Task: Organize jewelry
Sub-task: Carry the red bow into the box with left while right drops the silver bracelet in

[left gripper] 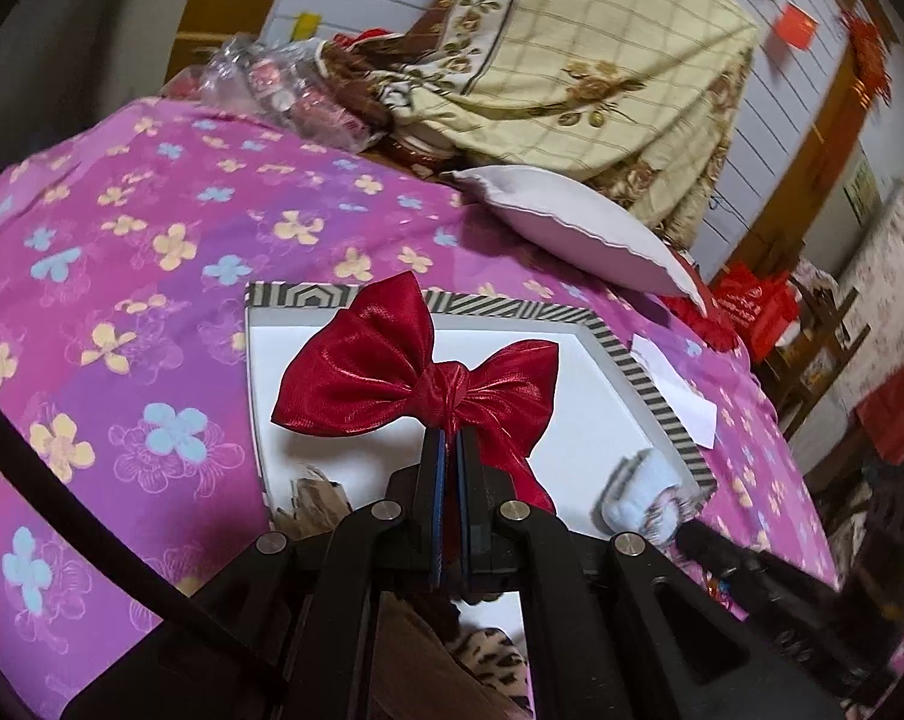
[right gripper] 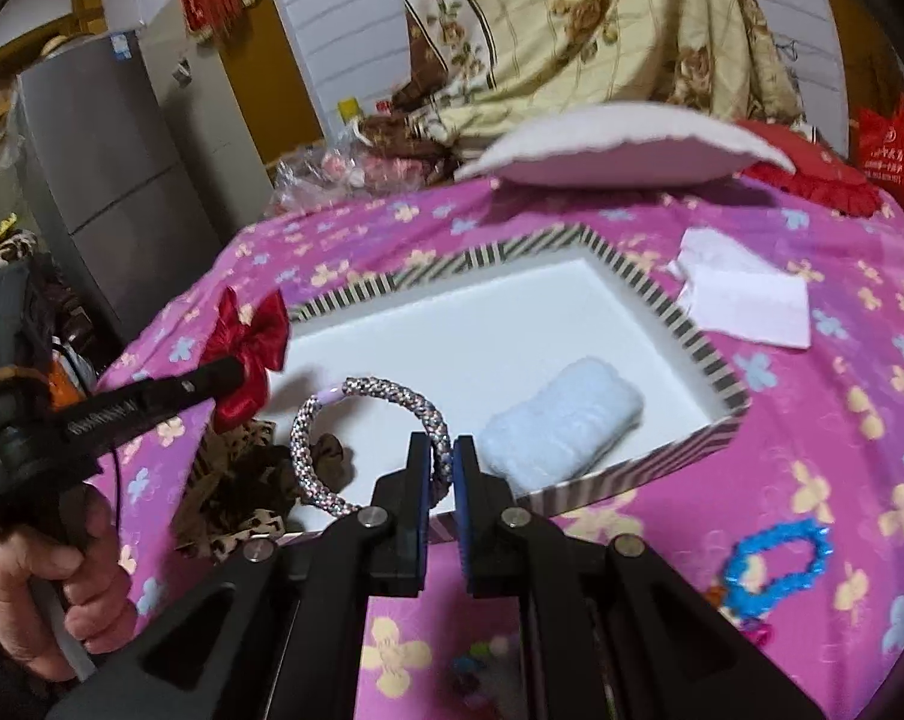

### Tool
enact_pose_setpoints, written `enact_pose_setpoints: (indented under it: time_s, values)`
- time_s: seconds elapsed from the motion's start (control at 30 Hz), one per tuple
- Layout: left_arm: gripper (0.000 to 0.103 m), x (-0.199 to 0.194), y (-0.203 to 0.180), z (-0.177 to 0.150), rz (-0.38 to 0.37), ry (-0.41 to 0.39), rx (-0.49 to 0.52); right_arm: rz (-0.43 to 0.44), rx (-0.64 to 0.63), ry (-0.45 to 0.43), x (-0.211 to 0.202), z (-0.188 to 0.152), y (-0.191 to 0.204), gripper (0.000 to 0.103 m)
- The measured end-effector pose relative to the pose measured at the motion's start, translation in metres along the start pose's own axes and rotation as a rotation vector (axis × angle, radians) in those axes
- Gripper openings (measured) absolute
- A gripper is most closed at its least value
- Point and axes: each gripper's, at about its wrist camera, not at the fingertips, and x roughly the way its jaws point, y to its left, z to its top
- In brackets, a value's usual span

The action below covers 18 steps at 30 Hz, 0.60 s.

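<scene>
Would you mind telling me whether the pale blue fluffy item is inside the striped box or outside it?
Inside. The pale blue fluffy item lies on the white floor of the striped box, within its rim.

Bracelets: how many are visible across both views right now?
2. A grey braided bracelet is clamped in the right hand-held gripper over the striped box; a blue beaded bracelet lies on the bedspread. Others may be hidden.

Left wrist view: close, angled down along its fingers onto the striped box (left gripper: 643, 372). Right wrist view: likewise close, angled down. Shared: box, pink floral bedspread (right gripper: 781, 468), white pillow (left gripper: 577, 228).
</scene>
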Motion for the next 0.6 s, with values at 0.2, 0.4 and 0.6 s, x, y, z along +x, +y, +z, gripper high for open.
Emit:
enact_pose_setpoints:
  time_s: [0.2, 0.4, 0.6]
  values:
    - [0.0, 0.016, 0.006, -0.001, 0.058, 0.043, 0.005, -0.027, -0.005, 0.066, 0.028, -0.001, -0.001, 0.007]
    - [0.0, 0.036, 0.009, -0.014, 0.124, 0.126, 0.015, -0.056, -0.049, 0.063, 0.031, -0.003, 0.004, 0.007]
    - [0.0, 0.029, 0.01, -0.014, 0.131, 0.113, 0.005, -0.012, -0.03, 0.056, 0.027, -0.002, 0.0, 0.008]
